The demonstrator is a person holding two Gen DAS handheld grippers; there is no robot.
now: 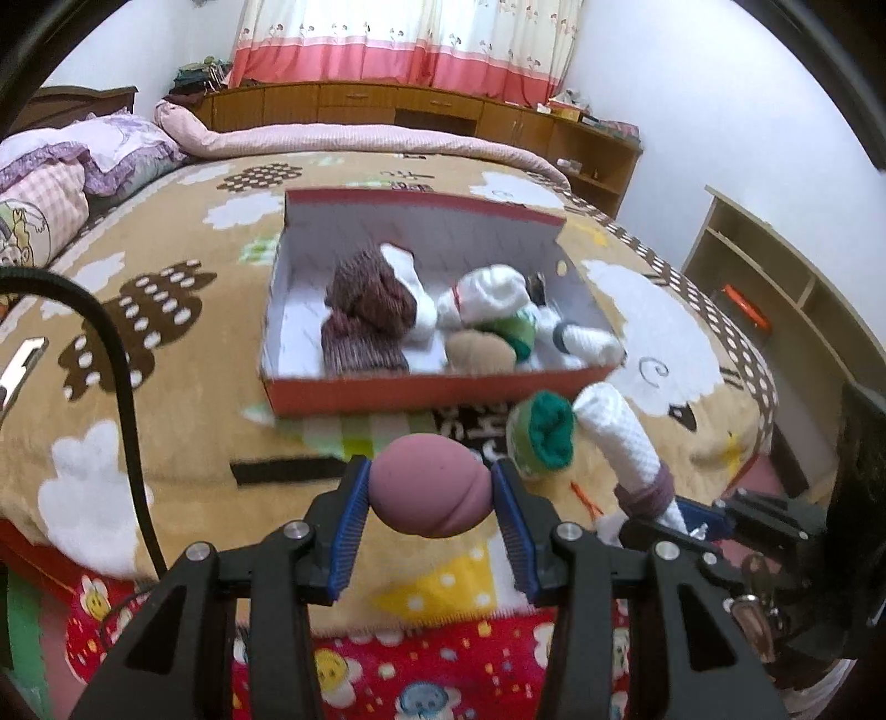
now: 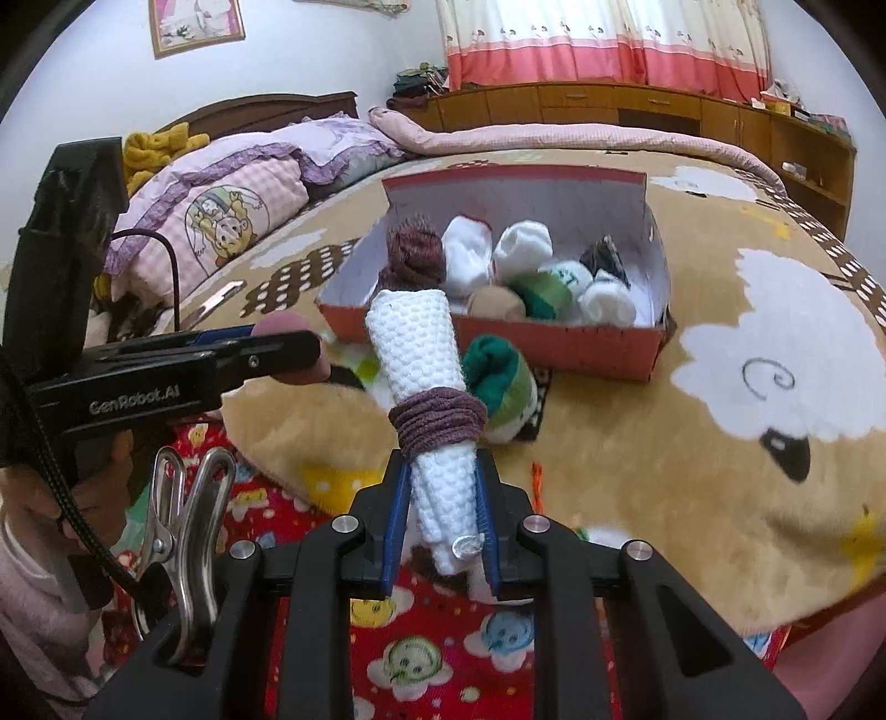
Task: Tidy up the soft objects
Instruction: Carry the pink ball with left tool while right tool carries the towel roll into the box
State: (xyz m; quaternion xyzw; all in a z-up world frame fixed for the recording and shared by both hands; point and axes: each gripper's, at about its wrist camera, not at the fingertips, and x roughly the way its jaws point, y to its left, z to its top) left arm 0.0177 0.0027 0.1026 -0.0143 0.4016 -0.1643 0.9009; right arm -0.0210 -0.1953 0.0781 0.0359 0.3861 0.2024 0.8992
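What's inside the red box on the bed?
The box holds rolled socks: a maroon one, white ones, a tan one and a green-striped one. Whatever lies under them is hidden.

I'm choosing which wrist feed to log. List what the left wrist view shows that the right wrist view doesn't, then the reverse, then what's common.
Only the left wrist view: the left gripper seen head-on, shut on a pink ball, and pale shelving at right.

Only the right wrist view: a framed picture on the wall, a metal clip, and the right gripper head-on.

Both: the red box of rolled socks, the loose green sock roll, and the white knitted roll held by the right gripper.
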